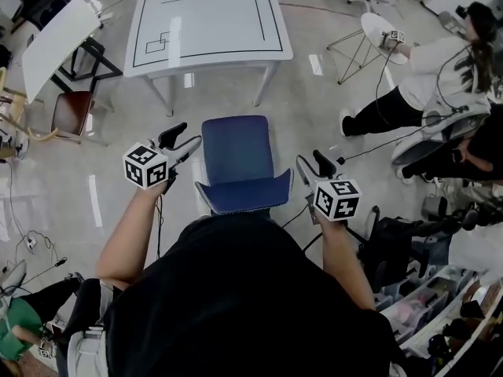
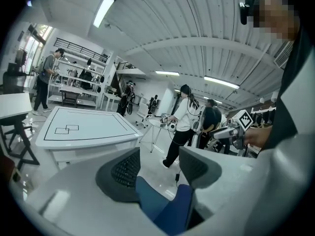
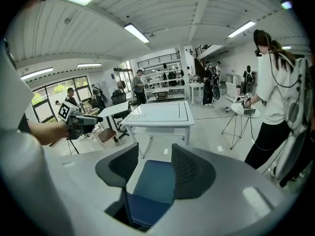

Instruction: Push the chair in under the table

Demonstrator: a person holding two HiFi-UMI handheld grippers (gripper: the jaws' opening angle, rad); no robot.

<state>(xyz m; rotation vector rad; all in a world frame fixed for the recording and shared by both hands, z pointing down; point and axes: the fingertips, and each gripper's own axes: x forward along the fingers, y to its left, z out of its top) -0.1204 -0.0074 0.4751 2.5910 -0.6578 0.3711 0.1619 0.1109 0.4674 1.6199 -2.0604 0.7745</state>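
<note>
The blue padded chair (image 1: 236,151) sits near, well short of the far white rectangular table (image 1: 208,22), and the left gripper (image 1: 187,140) and right gripper (image 1: 311,163) flank its backrest (image 1: 244,193) with jaws apart and empty, so an uneven push could skew it.

A: Any readable text, labels, numbers?
B: None. White cube with black square-coded markers (image 1: 146,166) on the left gripper (image 1: 182,141), and the same on the right gripper (image 1: 312,165). Patterns only, no characters.
A: Table?
B: White rectangular tabletop (image 1: 208,22) has a drawn black border and two small adjoining boxes (image 1: 159,43). No lettering.
</note>
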